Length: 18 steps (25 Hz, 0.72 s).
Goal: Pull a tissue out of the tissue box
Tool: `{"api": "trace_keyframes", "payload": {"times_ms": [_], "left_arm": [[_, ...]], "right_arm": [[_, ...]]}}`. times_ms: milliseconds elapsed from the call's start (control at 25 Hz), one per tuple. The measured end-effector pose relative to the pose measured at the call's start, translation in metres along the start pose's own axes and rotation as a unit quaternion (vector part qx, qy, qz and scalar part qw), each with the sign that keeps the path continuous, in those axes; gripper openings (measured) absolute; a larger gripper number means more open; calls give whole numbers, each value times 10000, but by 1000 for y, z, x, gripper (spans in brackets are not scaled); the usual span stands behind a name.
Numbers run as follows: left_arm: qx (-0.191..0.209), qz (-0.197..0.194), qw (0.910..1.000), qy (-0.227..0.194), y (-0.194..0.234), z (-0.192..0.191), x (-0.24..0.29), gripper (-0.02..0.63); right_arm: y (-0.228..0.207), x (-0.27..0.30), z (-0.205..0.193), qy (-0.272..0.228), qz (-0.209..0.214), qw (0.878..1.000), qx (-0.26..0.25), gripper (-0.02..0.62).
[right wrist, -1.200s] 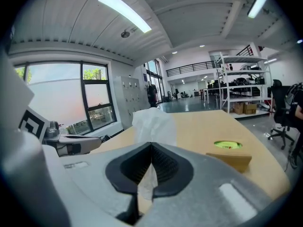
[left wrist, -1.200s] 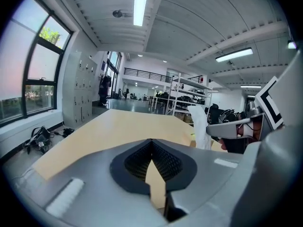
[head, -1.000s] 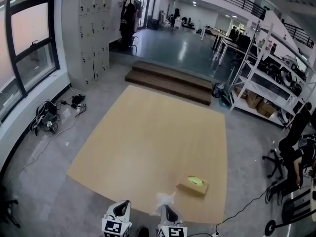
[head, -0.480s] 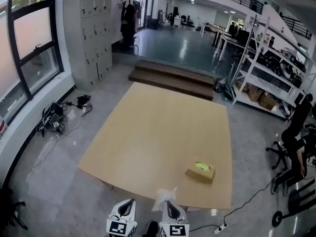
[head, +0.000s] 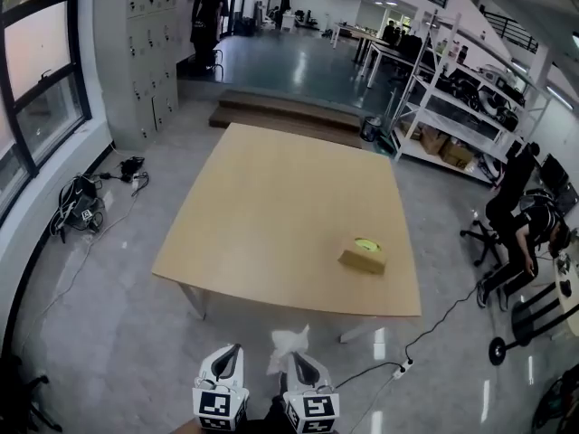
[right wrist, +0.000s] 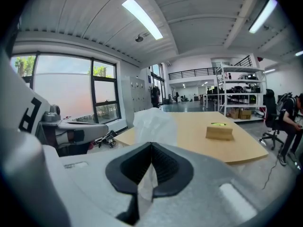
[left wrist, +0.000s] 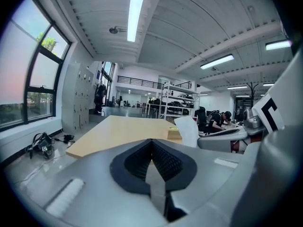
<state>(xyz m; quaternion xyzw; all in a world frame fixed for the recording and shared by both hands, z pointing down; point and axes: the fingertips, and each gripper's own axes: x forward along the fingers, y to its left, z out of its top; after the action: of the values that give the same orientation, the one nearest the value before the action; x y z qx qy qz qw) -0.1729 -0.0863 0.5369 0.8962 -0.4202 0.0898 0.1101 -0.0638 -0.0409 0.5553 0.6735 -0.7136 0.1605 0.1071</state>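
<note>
Item one: tissue (right wrist: 154,124), white, thin and soft, crumpled into a loose plume. We hold it in the right gripper (right wrist: 150,150), whose jaws are closed tight on its lower end, a strip of it trailing down through the ribbed black pads. Item two: left gripper (left wrist: 151,148), jaws brought fully together along one seam, nothing between them. Item three: tissue box (head: 363,256), a small tan cardboard block with a yellow-green oval opening on top. It rests on the near right part of the surface (head: 271,197), well apart from both grippers. Change noted: a second ago we stood at the near edge of the surface; now we have backed away. The whole pale wooden top and its legs are in sight, grey polished floor (head: 136,333) lies between us and it, and the tissue has come along with us. We judge the tissue fully drawn free of the box and the task as good as complete.
</note>
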Motion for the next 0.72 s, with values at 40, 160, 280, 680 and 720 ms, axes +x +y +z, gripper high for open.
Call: {"api": "trace_keyframes", "payload": {"times_ms": [40, 160, 280, 680, 720], "left_arm": [[-22, -3, 10000, -48, 0, 2, -5, 18], [-31, -91, 9998, -172, 1, 6, -21, 18], [-6, -251, 9995, -203, -1, 7, -43, 18], [39, -469, 9987, -170, -9, -1, -66, 18], [37, -488, 9987, -170, -11, -1, -67, 18]], "right_arm": [[4, -6, -3, -16, -35, 10000, -33, -5], [15, -21, -2, -97, -179, 9997, -129, -5], [28, -39, -1, -124, -339, 9993, -100, -5], [52, -72, -17, -39, -417, 9991, -10, -8], [52, -74, -16, -61, -434, 9990, -6, -8]]}}
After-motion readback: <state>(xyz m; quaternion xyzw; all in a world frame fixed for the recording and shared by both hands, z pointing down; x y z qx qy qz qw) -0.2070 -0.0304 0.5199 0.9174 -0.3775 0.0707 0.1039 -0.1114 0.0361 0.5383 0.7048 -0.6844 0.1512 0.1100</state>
